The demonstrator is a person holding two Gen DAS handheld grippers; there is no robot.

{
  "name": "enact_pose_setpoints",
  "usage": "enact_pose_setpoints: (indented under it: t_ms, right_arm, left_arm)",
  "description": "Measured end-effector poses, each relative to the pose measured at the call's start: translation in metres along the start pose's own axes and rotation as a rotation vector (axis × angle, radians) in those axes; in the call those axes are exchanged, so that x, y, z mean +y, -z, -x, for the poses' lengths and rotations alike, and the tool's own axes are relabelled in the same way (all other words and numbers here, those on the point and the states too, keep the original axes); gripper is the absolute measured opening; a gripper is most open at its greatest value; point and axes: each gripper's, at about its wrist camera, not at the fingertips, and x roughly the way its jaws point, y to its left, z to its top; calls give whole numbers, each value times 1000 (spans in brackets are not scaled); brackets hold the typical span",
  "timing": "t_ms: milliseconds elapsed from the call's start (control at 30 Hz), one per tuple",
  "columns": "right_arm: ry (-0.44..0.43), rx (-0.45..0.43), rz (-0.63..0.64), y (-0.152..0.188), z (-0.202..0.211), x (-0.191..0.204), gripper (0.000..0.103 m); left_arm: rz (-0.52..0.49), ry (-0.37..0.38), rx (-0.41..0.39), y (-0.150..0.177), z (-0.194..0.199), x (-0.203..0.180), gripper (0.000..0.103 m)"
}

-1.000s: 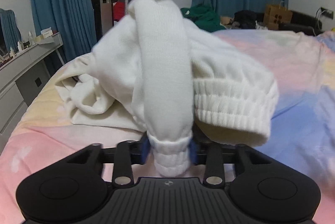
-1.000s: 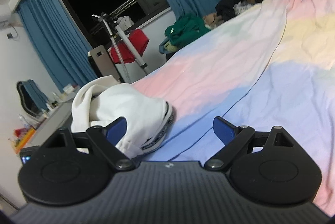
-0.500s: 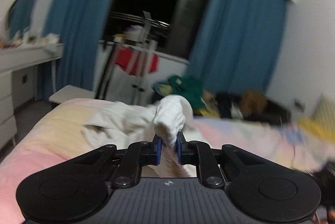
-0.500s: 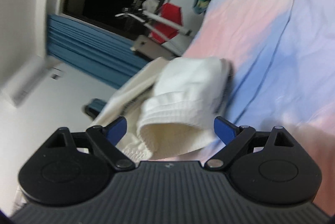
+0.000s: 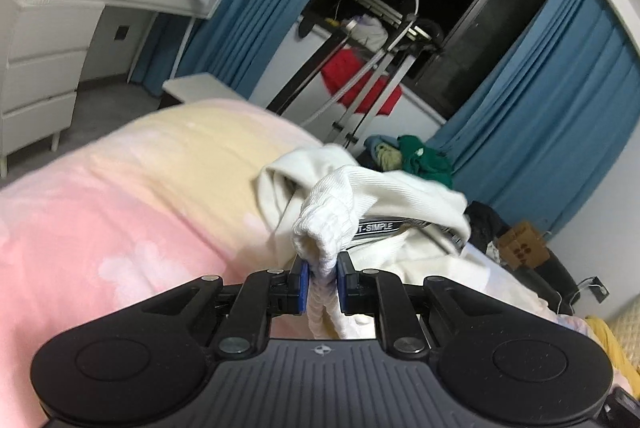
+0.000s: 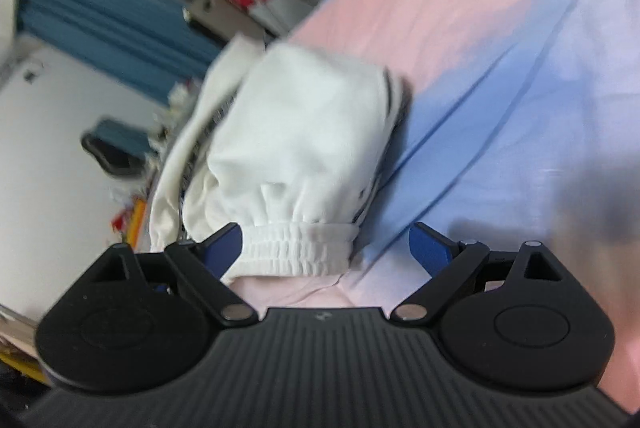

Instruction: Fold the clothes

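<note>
A white knit garment (image 5: pixel 384 196) lies bunched on the pastel bedspread (image 5: pixel 132 196). My left gripper (image 5: pixel 322 278) is shut on its ribbed cuff (image 5: pixel 326 228), and the fabric trails away from the pads toward the heap. In the right wrist view the same white garment (image 6: pixel 308 124) lies in a rumpled mound, with a second ribbed cuff (image 6: pixel 300 248) at the near end. My right gripper (image 6: pixel 326 248) is open, its jaws wide; that cuff lies between them, close to the left fingertip (image 6: pixel 226 242), and the pads do not press on it.
Beyond the bed's far end stand a metal drying rack with a red cloth (image 5: pixel 360 84), blue curtains (image 5: pixel 552 100) and a dark window. White drawers and a desk (image 5: pixel 48 40) line the left wall. Green clothes (image 5: pixel 424 160) and a paper bag (image 5: pixel 522 246) lie further back.
My left gripper closed tight on the cuff, then rolled and swung sideways, dragging the sleeve out. The right gripper turned and moved up to the other cuff, jaws staying wide.
</note>
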Motion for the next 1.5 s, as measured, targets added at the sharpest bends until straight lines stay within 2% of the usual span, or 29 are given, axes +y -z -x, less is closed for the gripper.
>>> enact_pose_setpoints:
  t_ms: [67, 200, 233, 267, 300, 367, 467, 533, 633, 733, 867, 1000, 1067, 1167, 1300, 1400, 1500]
  right_arm:
    - [12, 39, 17, 1, -23, 6, 93]
    - [-50, 65, -37, 13, -69, 3, 88]
    - [-48, 41, -51, 16, -75, -2, 82]
    - [-49, 12, -71, 19, -79, -8, 69]
    - [-51, -7, -79, 20, -82, -12, 64]
    - [-58, -21, -57, 21, -81, -15, 46]
    - [-70, -46, -25, 21, -69, -9, 33]
    - [-111, -103, -24, 22, -54, 0, 30]
    - [-150, -168, 69, 26, -29, 23, 29]
    - [-186, -196, 140, 34, 4, 47, 28]
    - [-225, -231, 197, 54, 50, 68, 28]
    - [-179, -176, 110, 71, 40, 43, 28]
    - [-115, -122, 59, 75, 24, 25, 28]
    - [-57, -123, 35, 76, 15, 5, 28]
    - [-48, -126, 40, 67, 15, 3, 28]
    - [-34, -113, 54, 67, 18, 4, 28]
    - [-31, -99, 25, 67, 21, -1, 31]
  left_arm:
    - [6, 2, 6, 0, -3, 6, 15]
    - [16, 5, 2, -1, -6, 17, 16]
    - [25, 0, 15, 1, -4, 17, 16]
    - [31, 0, 21, 4, -3, 16, 16]
    - [36, -2, 26, 5, -5, 16, 17]
    - [39, 0, 37, 8, -7, 13, 17]
    - [22, 9, 42, 11, -7, 8, 19]
    - [19, 13, 45, 11, -8, 8, 21]
    - [40, 33, 39, 11, -5, 8, 26]
    - [65, 71, 19, 10, 2, 8, 32]
    - [95, 154, 19, 10, 11, 6, 50]
    - [97, 182, 52, 18, 12, -4, 52]
    - [136, 171, 116, 28, 6, -6, 52]
    - [185, 137, 126, 45, 7, -7, 54]
    - [70, 46, 81, 53, 26, -21, 71]
    - [-21, -17, 72, 54, 41, -30, 77]
    - [-121, -33, 63, 61, 55, -42, 83]
